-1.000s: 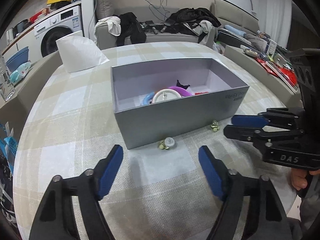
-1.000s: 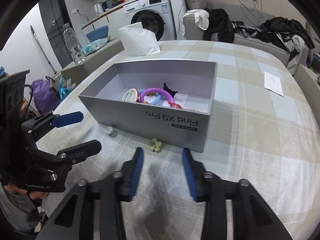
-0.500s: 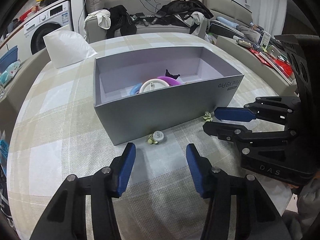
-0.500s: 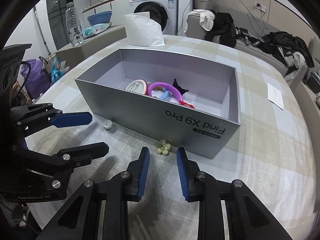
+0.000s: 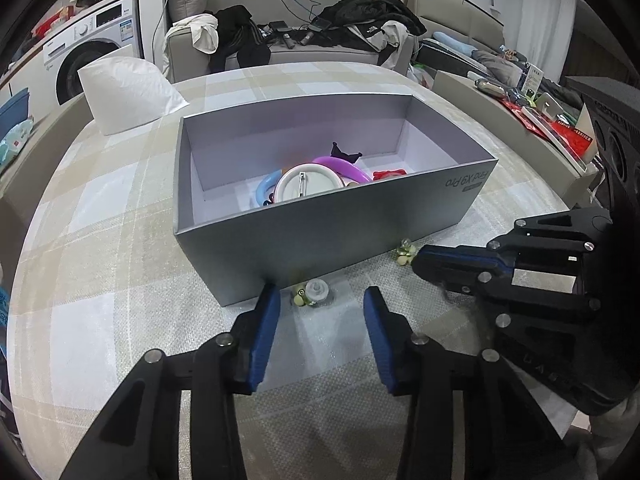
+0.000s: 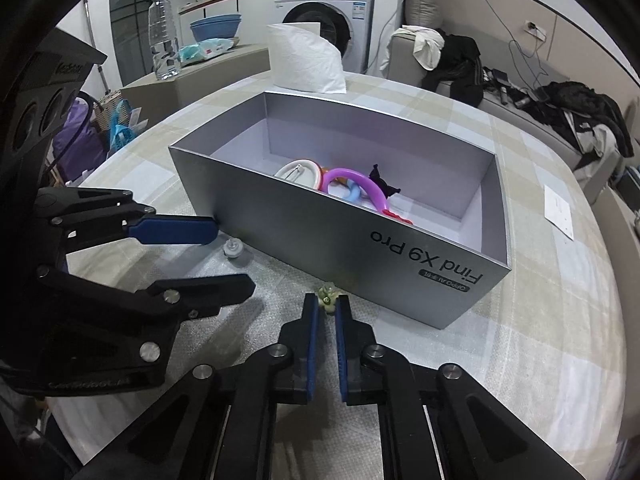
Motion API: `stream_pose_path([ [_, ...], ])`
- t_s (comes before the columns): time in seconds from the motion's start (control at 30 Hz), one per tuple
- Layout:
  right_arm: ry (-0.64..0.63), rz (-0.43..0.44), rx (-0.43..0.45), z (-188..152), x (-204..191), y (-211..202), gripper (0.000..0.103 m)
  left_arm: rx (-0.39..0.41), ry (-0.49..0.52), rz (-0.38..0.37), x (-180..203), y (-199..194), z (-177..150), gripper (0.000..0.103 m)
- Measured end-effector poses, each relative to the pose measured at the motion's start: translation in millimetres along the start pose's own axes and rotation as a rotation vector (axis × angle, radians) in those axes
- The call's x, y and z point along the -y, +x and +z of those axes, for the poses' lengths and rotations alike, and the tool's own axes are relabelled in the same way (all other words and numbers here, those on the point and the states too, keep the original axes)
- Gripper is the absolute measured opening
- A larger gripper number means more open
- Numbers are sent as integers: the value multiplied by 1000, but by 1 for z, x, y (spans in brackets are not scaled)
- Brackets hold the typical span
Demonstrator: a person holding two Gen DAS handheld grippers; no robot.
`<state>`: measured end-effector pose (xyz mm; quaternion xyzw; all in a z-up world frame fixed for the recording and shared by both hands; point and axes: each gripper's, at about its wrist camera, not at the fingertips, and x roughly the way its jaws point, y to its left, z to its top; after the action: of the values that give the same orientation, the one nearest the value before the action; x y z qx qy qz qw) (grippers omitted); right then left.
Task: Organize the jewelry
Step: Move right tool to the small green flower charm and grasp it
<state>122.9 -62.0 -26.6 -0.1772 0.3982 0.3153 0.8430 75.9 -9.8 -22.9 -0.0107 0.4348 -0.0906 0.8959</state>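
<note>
**Both grippers close in on small pieces at the foot of the box**

The right gripper (image 6: 327,307) has its blue pads pinched on a small pale-green flower charm (image 6: 329,299) at their very tips; the jaws have just been closing and now clamp it where it lies on the tablecloth (image 6: 520,340), just beside the front wall of the grey box (image 6: 360,248). The left gripper (image 5: 318,300) has also been closing, but its pads stand apart, either side of a small clear-and-green stud (image 5: 312,292) that sits on the cloth close to the box; nothing is held there yet.

Inside the box lie a white ring (image 5: 308,184), a purple bangle (image 5: 344,166), a blue ring (image 5: 265,186), a black bow-shaped piece (image 5: 345,151) and something red (image 5: 390,175).

Risks, as I judge them: the charm is caught only at the pad tips, so it may slip or flick away on the lift. The left pad nearly touches the box wall, and closing further could nudge the box or push the stud under its edge. The two grippers work near each other and could collide when lifting toward the box.
</note>
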Motion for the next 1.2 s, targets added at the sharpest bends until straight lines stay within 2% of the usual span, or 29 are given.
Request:
stream_pose_path([
  [0.13, 27, 26, 0, -2, 8, -2, 0, 4, -11, -6, -4, 0, 1, 22],
  [0.27, 45, 39, -5, -3, 15, -4, 3, 5, -19, -7, -5, 0, 1, 19],
  [0.37, 49, 29, -1, -3, 17, -7, 3, 3, -21, -3, -6, 0, 1, 8],
  [0.5, 49, 31, 2, -3, 16, -8, 4, 1, -19, -13, -5, -1, -1, 3],
  [0.63, 62, 53, 6, -3, 17, -8, 19, 2, -6, -11, -3, -2, -2, 3],
  [0.77, 56, 57, -1, -2, 13, -4, 23, -1, 3, -6, -1, -2, -3, 3],
  [0.97, 78, 51, 0, 3, 11, 1, 24, -8, 7, -12, -3, -3, -4, 3],
  [1.1, 90, -16, -1, 7, 5, 6, 24, -13, 5, -15, -5, -5, -5, 3],
  [1.13, 84, -33, -1, 8, 3, 6, 21, -16, 5, -17, -5, -5, -5, 3],
  [1.17, 80, -39, 0, 8, 1, 7, 14, -17, 6, -20, -6, -6, -5, 4],
  [1.2, 76, -38, 0, 8, 1, 6, 14, -19, 3, -26, -7, -6, -5, 4],
])
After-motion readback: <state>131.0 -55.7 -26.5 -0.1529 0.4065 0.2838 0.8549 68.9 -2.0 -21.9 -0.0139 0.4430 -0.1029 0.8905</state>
